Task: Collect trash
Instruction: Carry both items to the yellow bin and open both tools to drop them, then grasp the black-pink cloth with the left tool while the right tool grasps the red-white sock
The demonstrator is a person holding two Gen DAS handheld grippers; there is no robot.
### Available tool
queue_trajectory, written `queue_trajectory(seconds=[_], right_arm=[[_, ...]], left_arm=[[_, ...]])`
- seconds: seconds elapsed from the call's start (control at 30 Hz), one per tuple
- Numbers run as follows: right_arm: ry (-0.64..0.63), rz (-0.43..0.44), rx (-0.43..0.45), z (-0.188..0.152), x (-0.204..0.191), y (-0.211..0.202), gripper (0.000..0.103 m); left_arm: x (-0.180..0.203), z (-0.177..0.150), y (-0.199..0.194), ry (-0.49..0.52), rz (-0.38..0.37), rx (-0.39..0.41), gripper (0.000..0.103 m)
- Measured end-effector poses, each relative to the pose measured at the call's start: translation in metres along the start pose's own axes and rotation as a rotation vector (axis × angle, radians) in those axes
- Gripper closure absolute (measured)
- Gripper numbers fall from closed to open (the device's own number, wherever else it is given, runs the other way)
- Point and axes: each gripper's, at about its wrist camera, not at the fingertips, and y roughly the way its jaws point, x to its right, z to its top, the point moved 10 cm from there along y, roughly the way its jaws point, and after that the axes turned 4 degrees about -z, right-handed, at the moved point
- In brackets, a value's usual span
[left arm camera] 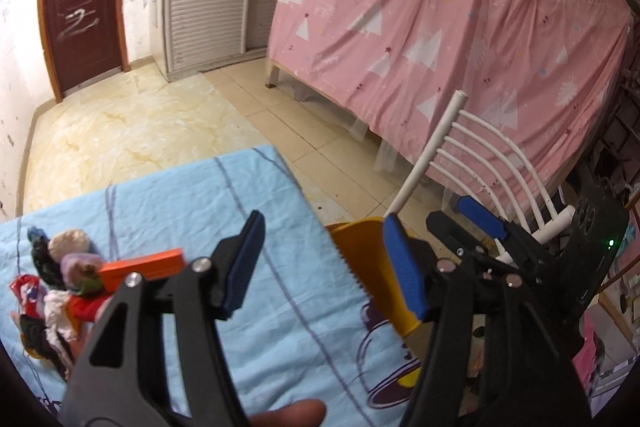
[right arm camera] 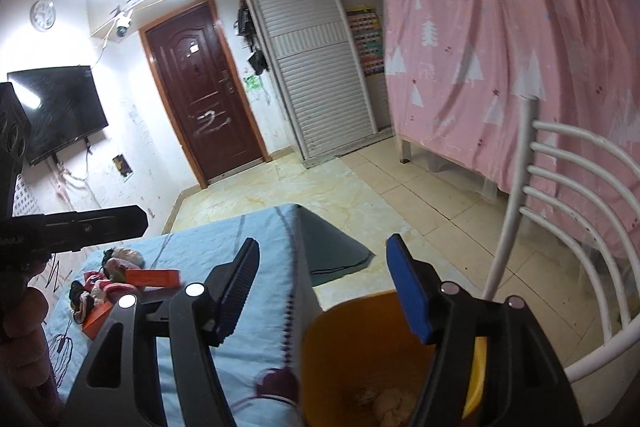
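Left gripper (left arm camera: 324,263): jaws wide, nothing between; ribbed blue pads, black frame. Right gripper (right arm camera: 324,287): jaws wide, empty, over rim of orange bin (right arm camera: 320,351) at lower centre; crumpled pale trash (right arm camera: 384,403) in bin bottom. In left view same bin sits lower centre behind right-hand finger, off table edge. Trash pile (left arm camera: 60,291) at lower left, well apart from both jaws: soft crumpled wads, wrappers, one orange box (left arm camera: 142,267). Wrinkled blue cloth (left arm camera: 180,211) covers table. One white slatted chair (right arm camera: 560,211) at right.
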Motion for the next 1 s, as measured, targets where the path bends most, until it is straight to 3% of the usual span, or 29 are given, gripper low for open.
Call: queue_trajectory(seconds=[0.43, 0.9, 1.0], right_arm=[[-0.153, 0.122, -0.058, 0.000, -0.129, 0.023, 0.038], [-0.262, 0.257, -0.159, -0.034, -0.239, 0.044, 0.038], [-0.284, 0.279, -0.191, -0.043, -0.255, 0.049, 0.037]], left_arm=[[-0.106, -0.007, -0.065, -0.130, 0.094, 0.071, 0.035], [-0.208, -0.030, -0.122, -0.230, 0.229, 0.115, 0.030], [-0.225, -0.041, -0.126, -0.230, 0.253, 0.101, 0.021]])
